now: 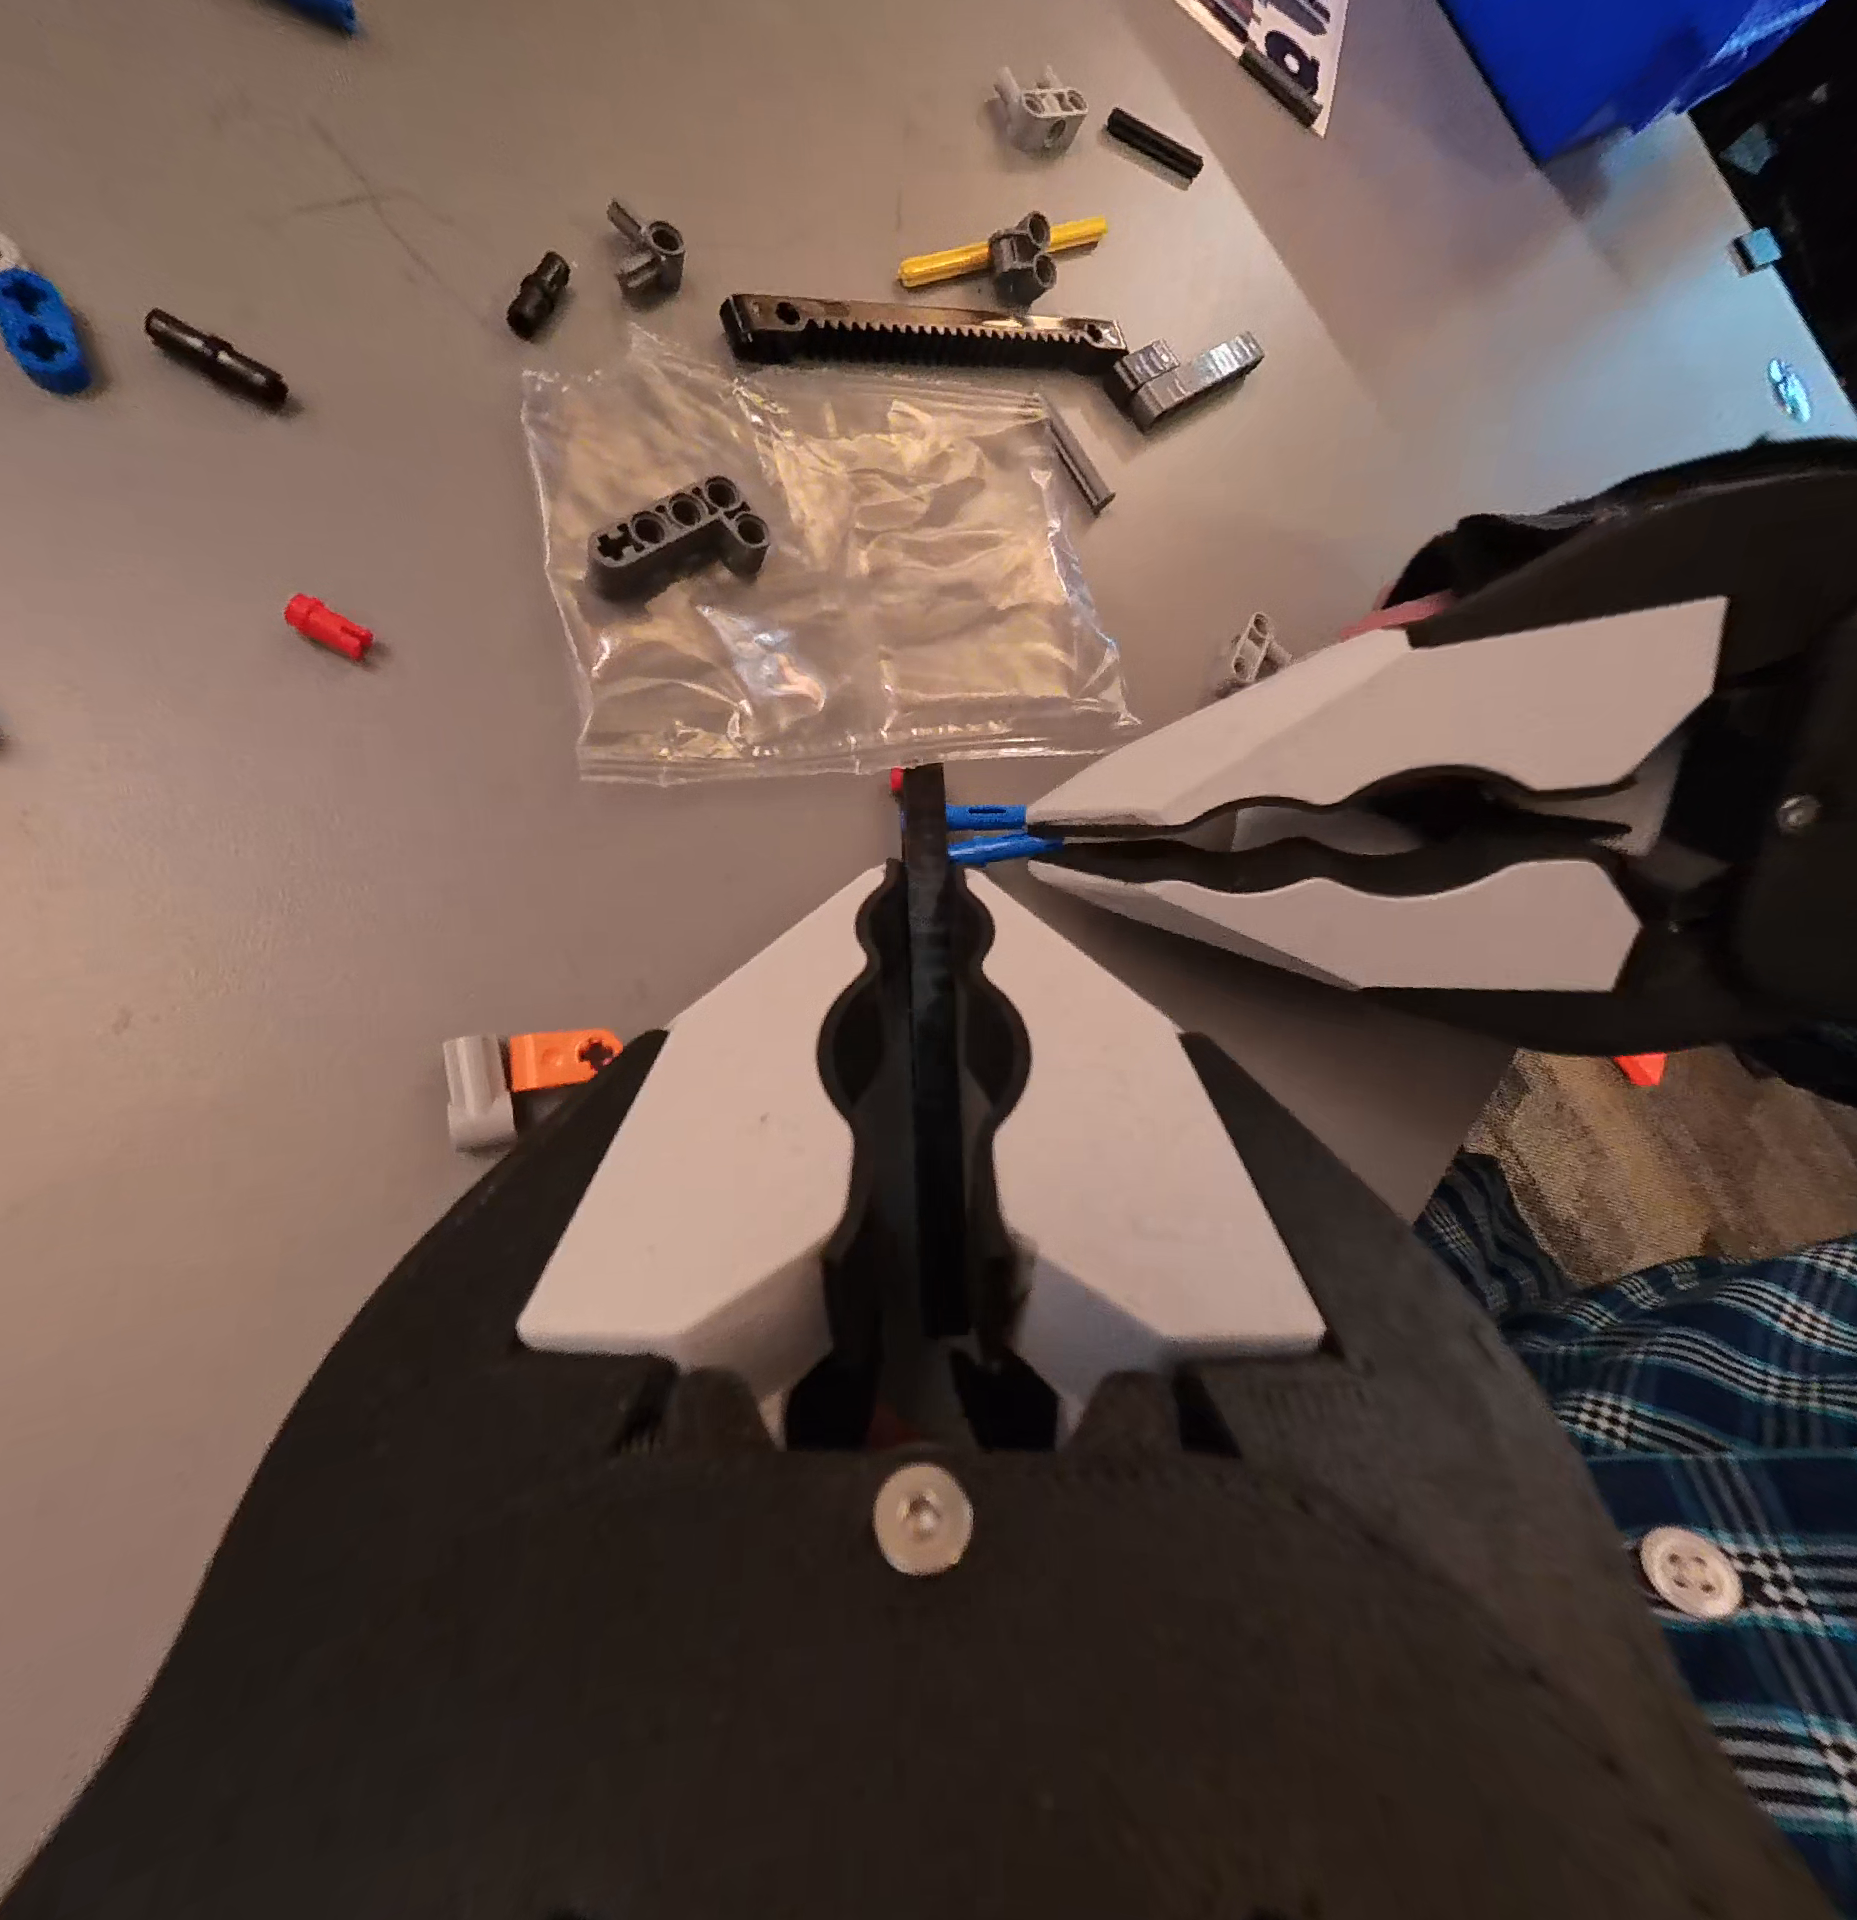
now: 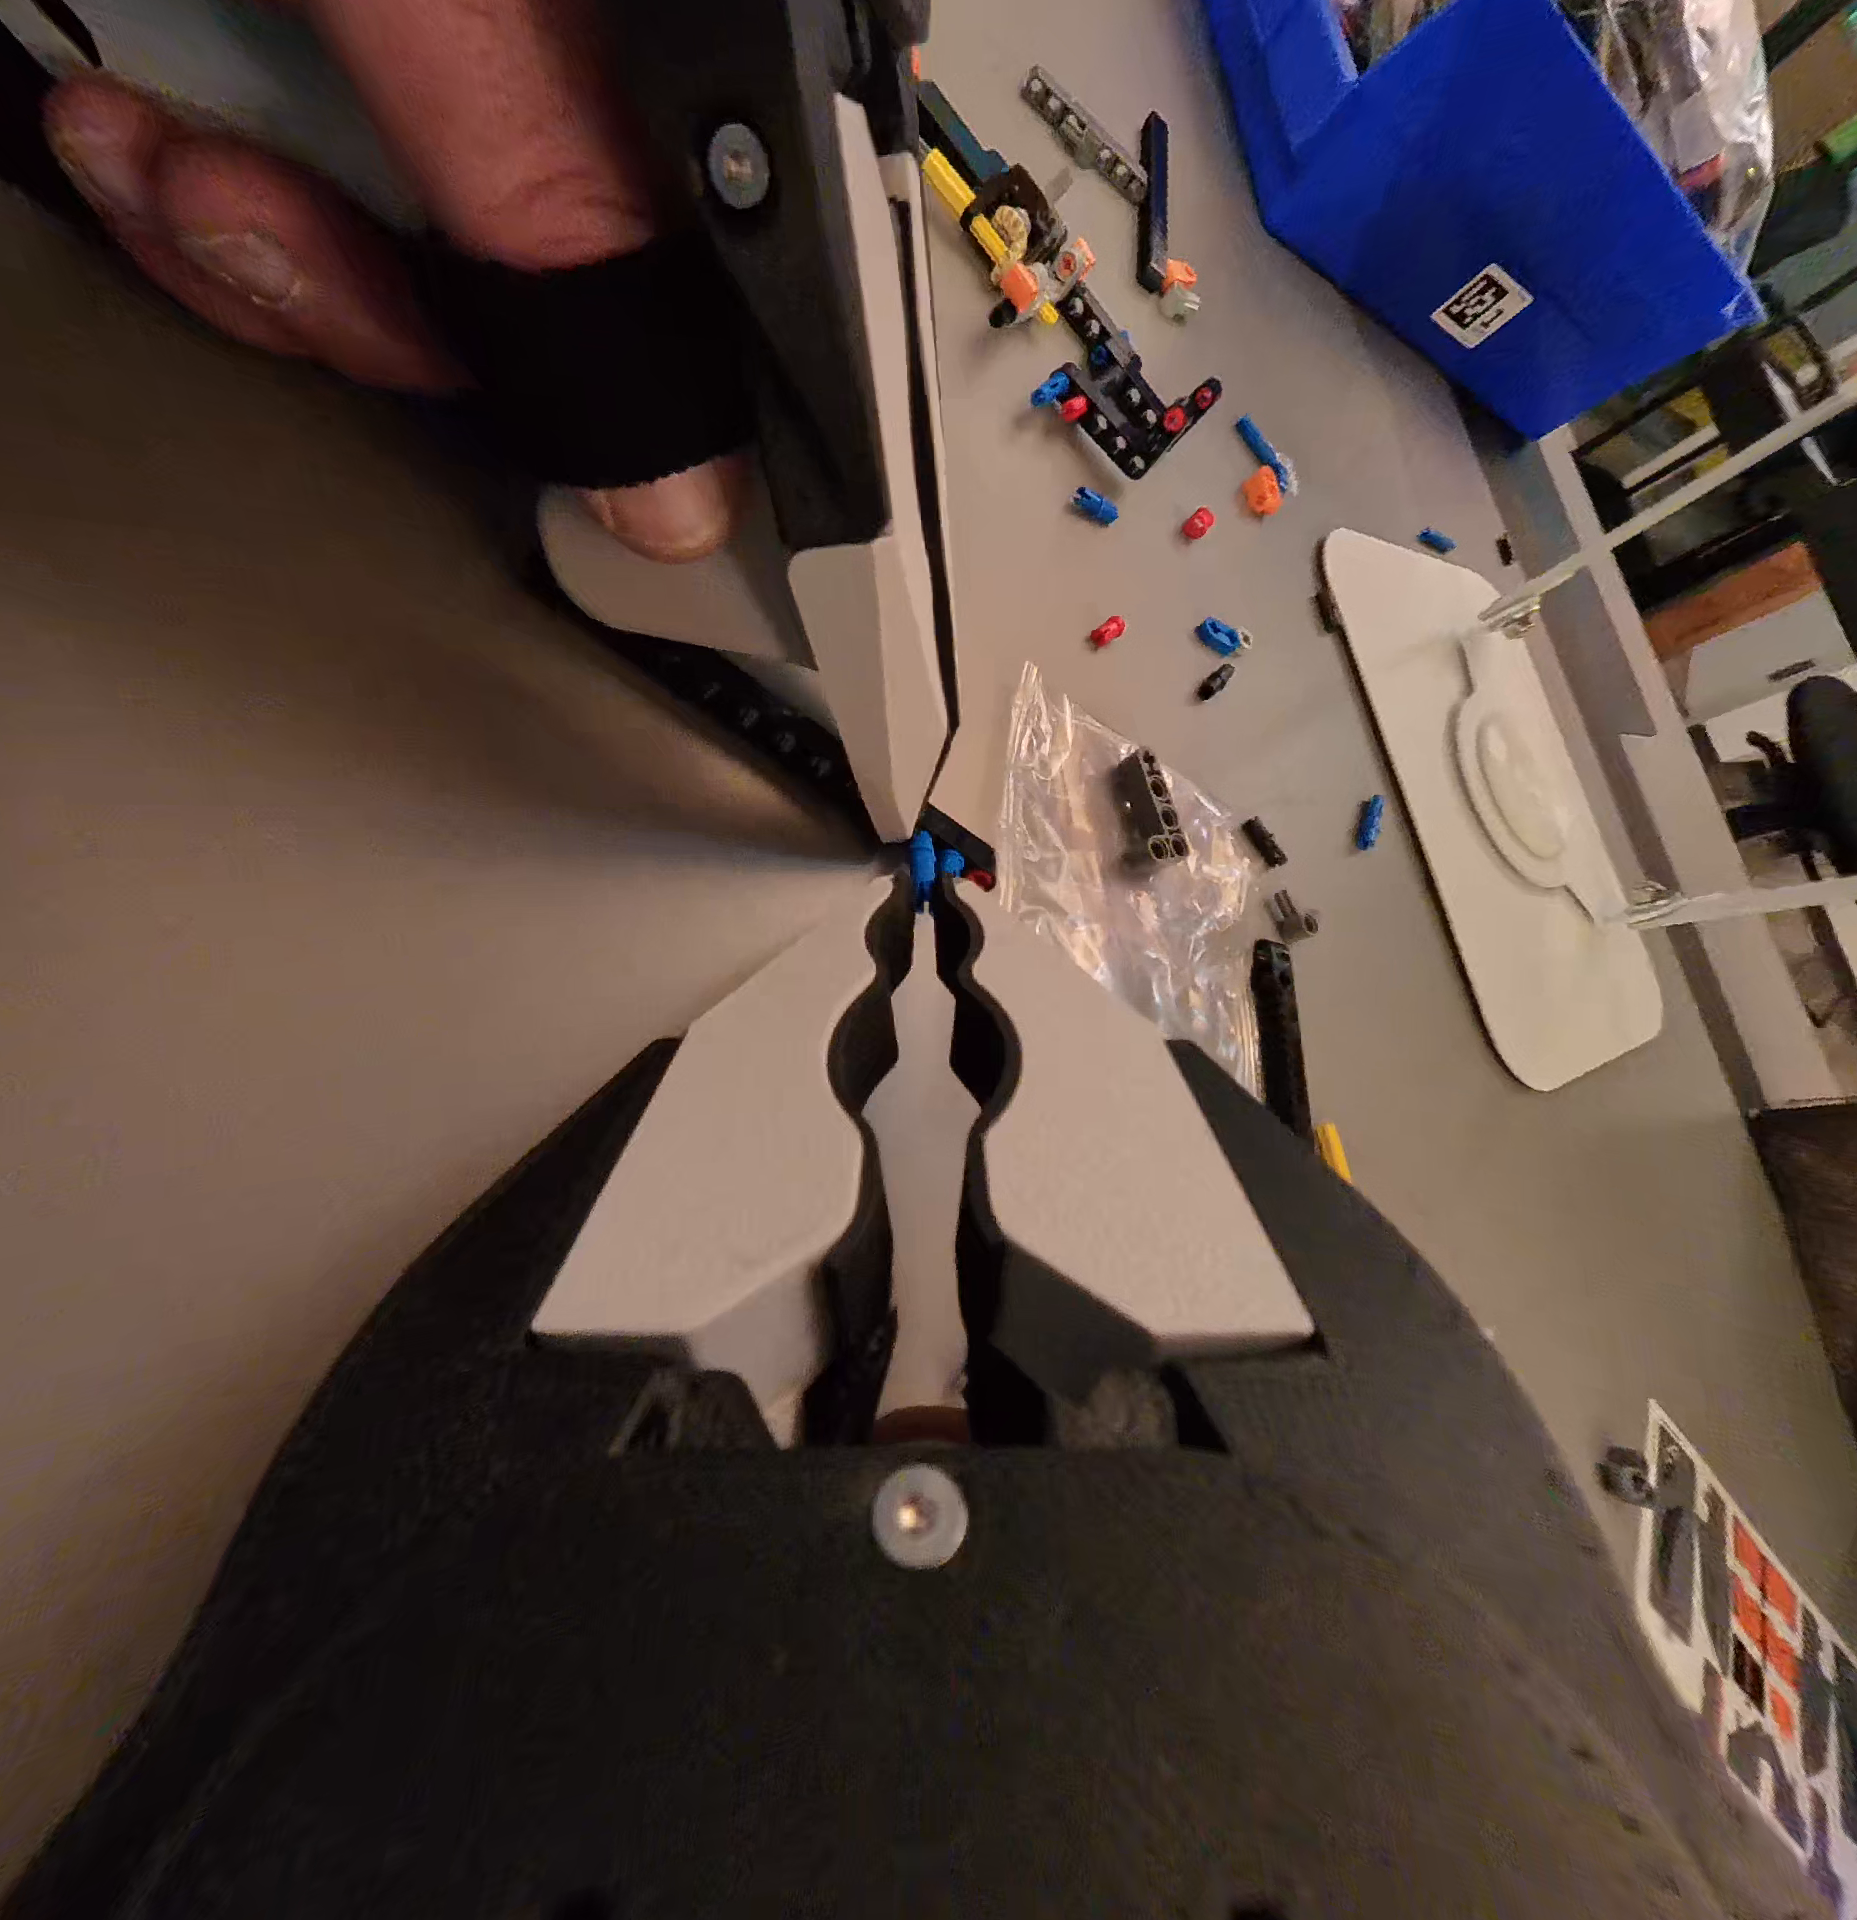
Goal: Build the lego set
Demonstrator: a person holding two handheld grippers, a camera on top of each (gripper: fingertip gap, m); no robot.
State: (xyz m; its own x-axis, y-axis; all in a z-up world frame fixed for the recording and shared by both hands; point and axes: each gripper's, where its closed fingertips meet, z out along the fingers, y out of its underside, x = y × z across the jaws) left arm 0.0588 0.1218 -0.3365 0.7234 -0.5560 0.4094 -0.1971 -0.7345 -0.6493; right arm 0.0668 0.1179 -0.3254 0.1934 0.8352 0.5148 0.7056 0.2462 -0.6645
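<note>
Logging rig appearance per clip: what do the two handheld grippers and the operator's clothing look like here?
Both the left gripper and right gripper have matte black printed bodies, pale grey wedge-shaped fingers with wavy black inner pads, and a silver screw at the pivot. A black strap crosses the hand. The person wears a blue plaid shirt with white buttons.

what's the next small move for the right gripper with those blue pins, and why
Probably a short, straight push toward the black beam. The left gripper is shut on that beam, and the right gripper pinches the ends of two blue pins whose other ends already meet the beam's side. Much blue shaft shows outside the beam, so they look only partly seated.
</note>
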